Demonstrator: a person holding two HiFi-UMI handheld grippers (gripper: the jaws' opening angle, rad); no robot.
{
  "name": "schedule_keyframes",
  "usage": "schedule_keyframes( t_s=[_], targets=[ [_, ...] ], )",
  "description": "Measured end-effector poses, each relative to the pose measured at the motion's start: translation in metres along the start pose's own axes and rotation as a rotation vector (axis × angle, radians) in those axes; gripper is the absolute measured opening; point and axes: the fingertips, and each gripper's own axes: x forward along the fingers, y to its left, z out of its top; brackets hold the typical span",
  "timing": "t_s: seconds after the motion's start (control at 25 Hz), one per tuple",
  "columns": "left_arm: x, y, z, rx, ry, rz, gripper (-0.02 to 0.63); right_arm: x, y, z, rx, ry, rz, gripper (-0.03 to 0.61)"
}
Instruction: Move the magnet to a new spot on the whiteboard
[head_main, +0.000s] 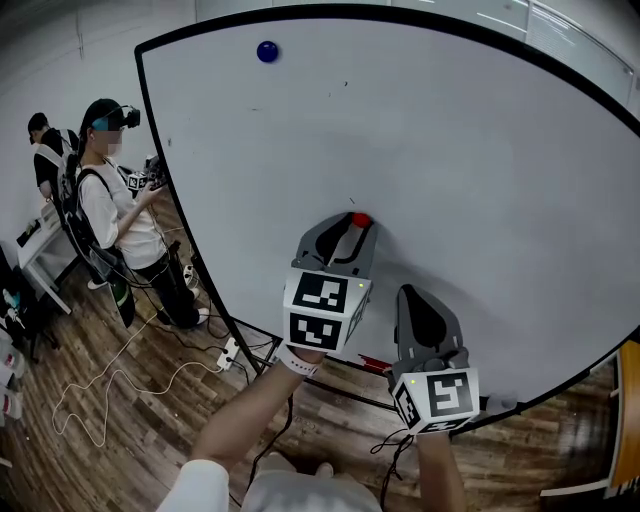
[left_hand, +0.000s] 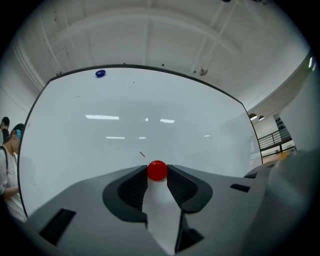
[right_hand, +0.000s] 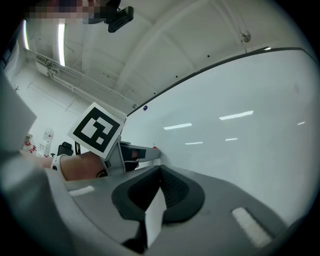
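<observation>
A small red magnet (head_main: 360, 219) sits against the middle of the whiteboard (head_main: 470, 140). My left gripper (head_main: 355, 226) is shut on it, and in the left gripper view the red magnet (left_hand: 157, 170) is pinched between the two pad tips of the left gripper (left_hand: 157, 175) against the whiteboard (left_hand: 150, 110). To its lower right my right gripper (head_main: 418, 294) hangs close to the board. The right gripper (right_hand: 160, 170) has its jaws shut with nothing between them. A blue magnet (head_main: 267, 51) sticks near the board's top left corner.
A person (head_main: 118, 205) wearing a headset stands left of the board on the wooden floor. Cables (head_main: 100, 390) and a power strip (head_main: 230, 352) lie near the board's foot. A red marker (head_main: 375, 364) rests on the board's ledge. A white table (head_main: 40, 255) stands far left.
</observation>
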Motion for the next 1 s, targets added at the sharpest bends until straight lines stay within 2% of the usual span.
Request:
schedule_keyframes(
  t_s=[0.16, 0.36, 0.56, 0.84, 1.0],
  targets=[
    [0.001, 0.000, 0.000, 0.005, 0.004, 0.021, 0.123, 0.002, -0.001, 0.001, -0.002, -0.004, 0.000, 0.009],
    [0.002, -0.002, 0.000, -0.004, 0.006, 0.037, 0.124, -0.001, -0.006, -0.022, 0.067, 0.007, -0.008, 0.009],
    [0.002, 0.001, 0.000, -0.021, 0.011, 0.055, 0.124, 0.002, -0.004, -0.004, 0.043, -0.003, -0.016, 0.009],
    [0.003, -0.001, 0.000, -0.080, 0.003, 0.126, 0.125, -0.003, -0.005, -0.006, 0.058, -0.003, -0.015, 0.009],
    [0.003, 0.001, 0.001, -0.089, -0.008, 0.133, 0.125, -0.005, -0.007, -0.004, 0.060, -0.005, -0.018, 0.009]
  ],
)
